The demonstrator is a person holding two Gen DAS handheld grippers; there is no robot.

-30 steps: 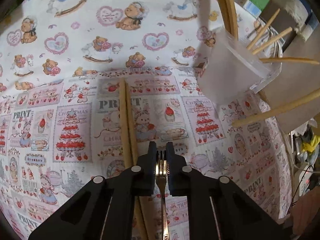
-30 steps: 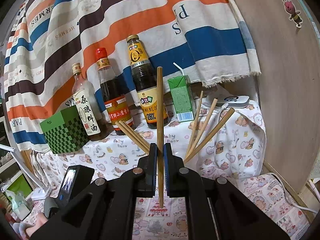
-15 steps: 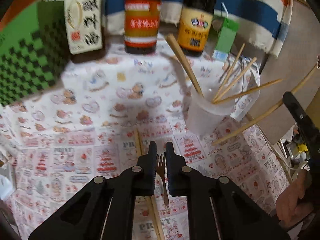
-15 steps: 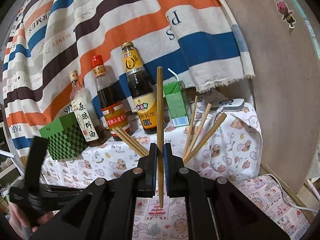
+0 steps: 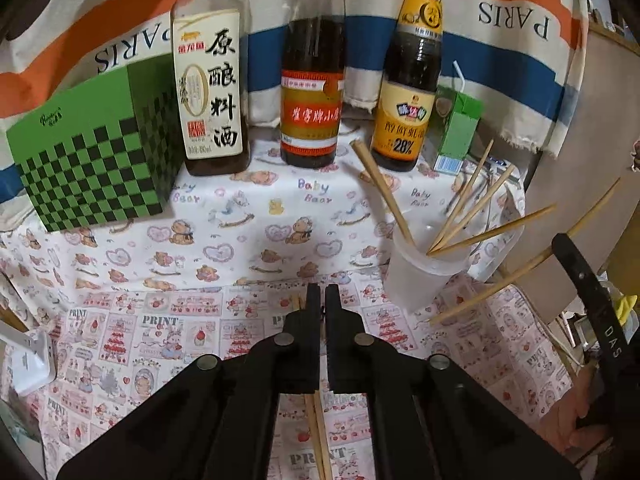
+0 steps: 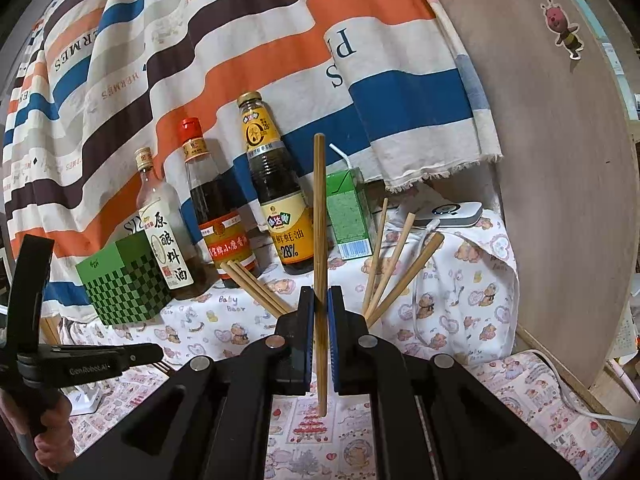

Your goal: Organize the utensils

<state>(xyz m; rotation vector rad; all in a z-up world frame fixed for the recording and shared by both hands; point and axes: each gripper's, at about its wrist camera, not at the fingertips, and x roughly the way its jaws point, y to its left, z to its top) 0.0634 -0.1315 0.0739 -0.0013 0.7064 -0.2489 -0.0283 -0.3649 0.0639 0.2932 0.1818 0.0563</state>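
While my left gripper (image 5: 322, 292) hung shut and empty above two chopsticks on the tablecloth (image 5: 320, 432), my right gripper (image 6: 320, 296) pinched one upright chopstick (image 6: 319, 216), plastic cup (image 5: 420, 276) of chopsticks nearby.

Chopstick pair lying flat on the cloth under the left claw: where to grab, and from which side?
Mid-shaft on the chopstick pair, coming straight down from above and closing across both sticks. They lie flat and side by side on the tablecloth, so no end stands up to pinch. A middle grip should keep them level.
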